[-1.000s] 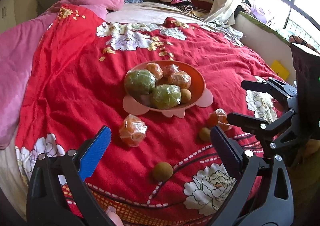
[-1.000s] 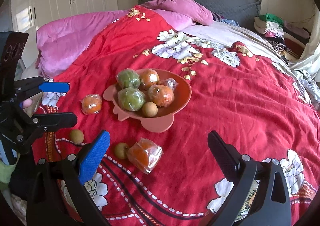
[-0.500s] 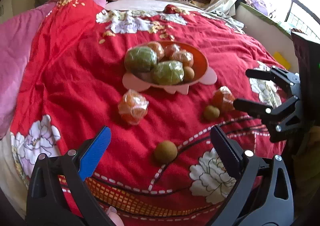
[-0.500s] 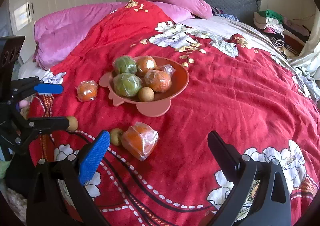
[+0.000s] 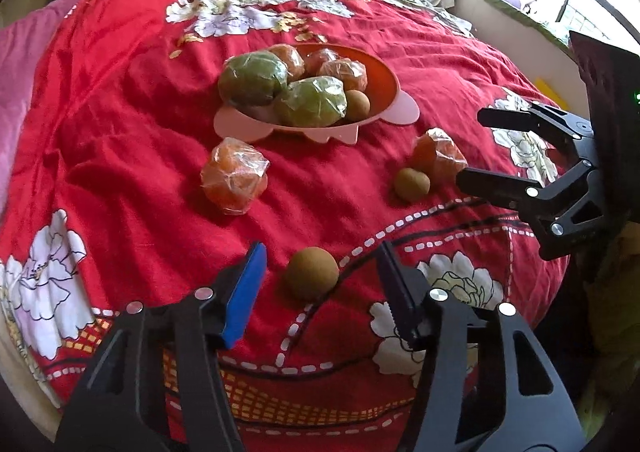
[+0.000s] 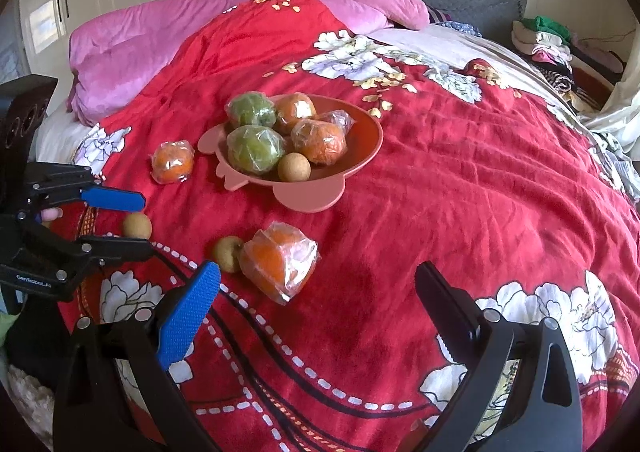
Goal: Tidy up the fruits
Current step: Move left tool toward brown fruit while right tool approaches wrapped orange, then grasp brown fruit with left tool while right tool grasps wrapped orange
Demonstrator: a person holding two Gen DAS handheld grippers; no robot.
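Left gripper (image 5: 320, 272) sits low over the red bedspread (image 5: 120, 140), jaws apart, a small brown fruit (image 5: 312, 273) lying right between the fingertips, not touched. Pink bowl (image 5: 384, 92) at twelve o'clock, stacked with wrapped green and orange fruit. A wrapped orange (image 5: 234, 181) lies at eleven. Right gripper (image 6: 316, 304) hangs wide open; another wrapped orange (image 6: 280, 260) and a brown fruit (image 6: 227, 248) touch at its eleven.

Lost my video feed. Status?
Left gripper open, straddling brown fruit. Right gripper open, empty. Bowl ahead, path clear.
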